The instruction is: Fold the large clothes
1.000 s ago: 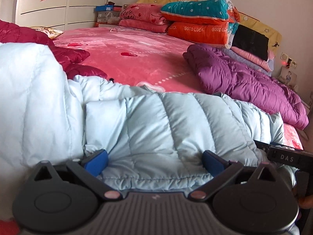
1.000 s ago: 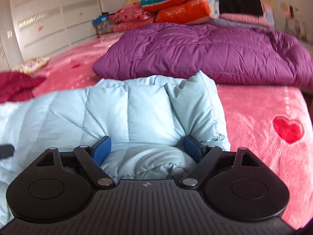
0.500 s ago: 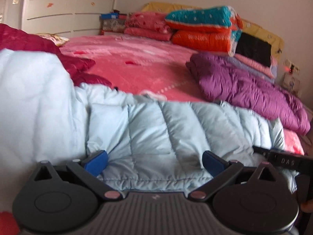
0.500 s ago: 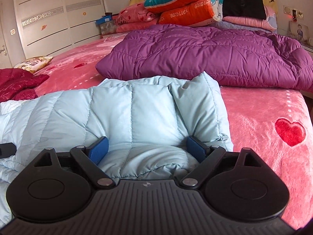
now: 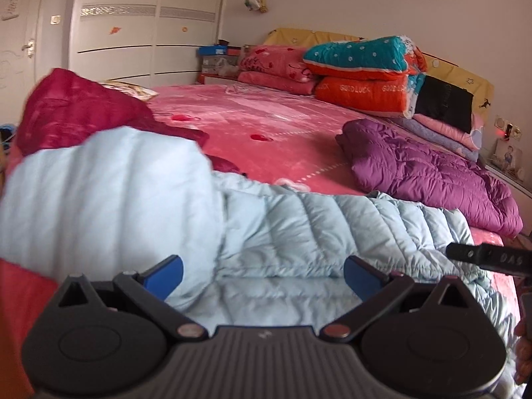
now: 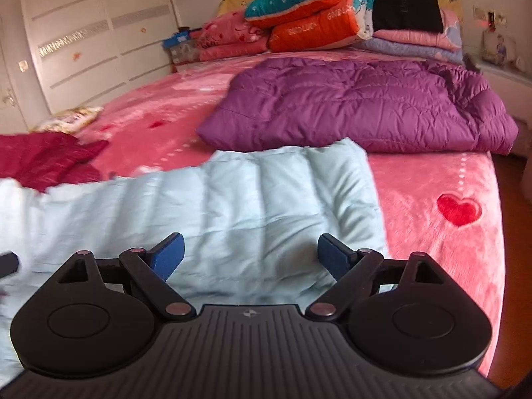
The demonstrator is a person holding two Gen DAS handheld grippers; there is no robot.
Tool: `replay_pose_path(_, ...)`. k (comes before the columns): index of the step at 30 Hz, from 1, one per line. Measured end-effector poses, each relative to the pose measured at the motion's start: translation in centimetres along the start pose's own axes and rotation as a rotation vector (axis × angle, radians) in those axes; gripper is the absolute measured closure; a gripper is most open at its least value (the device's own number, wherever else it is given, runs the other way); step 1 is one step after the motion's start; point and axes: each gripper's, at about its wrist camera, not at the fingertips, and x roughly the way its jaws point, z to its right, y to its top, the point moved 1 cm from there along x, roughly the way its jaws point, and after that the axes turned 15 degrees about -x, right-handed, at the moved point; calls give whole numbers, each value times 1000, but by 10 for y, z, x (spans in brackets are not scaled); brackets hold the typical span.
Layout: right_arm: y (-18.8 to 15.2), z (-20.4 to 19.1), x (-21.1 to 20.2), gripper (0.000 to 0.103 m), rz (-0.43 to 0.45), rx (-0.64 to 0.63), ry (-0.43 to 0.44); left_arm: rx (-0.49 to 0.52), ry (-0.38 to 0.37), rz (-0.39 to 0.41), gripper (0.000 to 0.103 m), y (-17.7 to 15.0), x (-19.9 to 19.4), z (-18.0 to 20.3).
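Bed (image 5: pixel 276 133) with pink cover carries all items. Purple coat (image 6: pixel 359 106) lies far right; red coat (image 5: pixel 76 109) far left. Light-blue down coat (image 5: pixel 332 226) lies across the near edge. Left hand-held gripper (image 5: pixel 262 274) and right hand-held gripper (image 6: pixel 251 254): fingers spread apart over it, gripping nothing.

Padded jacket (image 6: pixel 232 199) on bed (image 6: pixel 449 249), second jacket (image 6: pixel 359 106) behind, bedding stack (image 6: pixel 316 16) beyond
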Motion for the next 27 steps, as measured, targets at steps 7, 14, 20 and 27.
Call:
replay_pose_path(7,7,-28,-56,0,76,17,54,-15,68,36,1,-1,-53,-26)
replay_pose_path(14,17,-59,-112,0,144,6,60,-45,120,79,1,4,-100,-52)
replay_pose_path(20,19,-91,-156,0,213,-49,61,-71,160,122,1,5,-132,-74)
replay_pose_path(27,14,-137,-196,0,284,-116,72,-92,210,160,1,3,-161,-103)
